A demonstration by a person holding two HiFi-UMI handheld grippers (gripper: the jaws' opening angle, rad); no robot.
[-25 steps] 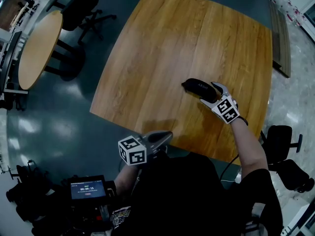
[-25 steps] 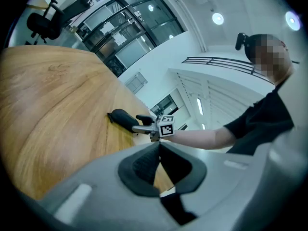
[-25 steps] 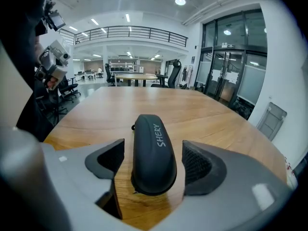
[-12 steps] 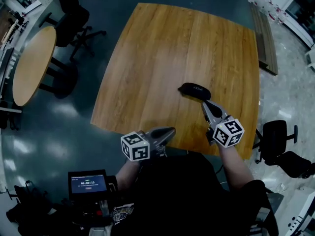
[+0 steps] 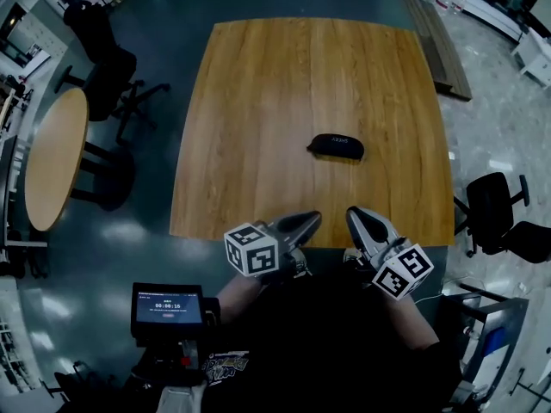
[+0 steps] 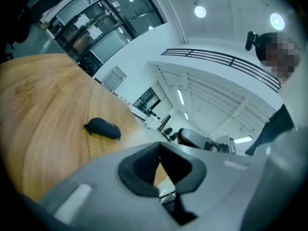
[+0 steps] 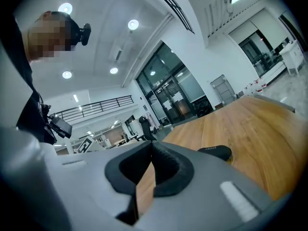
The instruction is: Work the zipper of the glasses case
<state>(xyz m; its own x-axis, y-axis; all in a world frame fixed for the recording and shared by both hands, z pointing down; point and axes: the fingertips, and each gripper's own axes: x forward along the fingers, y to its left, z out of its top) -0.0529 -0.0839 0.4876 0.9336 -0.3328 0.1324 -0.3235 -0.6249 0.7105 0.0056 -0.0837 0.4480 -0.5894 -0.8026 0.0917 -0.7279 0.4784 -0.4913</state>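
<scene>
Tabletop (image 5: 284, 84) carries glasses case (image 5: 336, 146) well ahead of left gripper (image 5: 315, 218) and right gripper (image 5: 352, 212) (both closed, empty): apparently idle; next, reach forward.

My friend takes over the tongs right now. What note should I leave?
Left tongs: shut, empty, over the near edge of the table.
Right tongs: shut, empty, beside them.
Glasses case: lying on the table, farther out, touched by neither.
Done: cannot tell; the zipper is too small to see.
Left: reach out, steady the case, work the zipper.
</scene>
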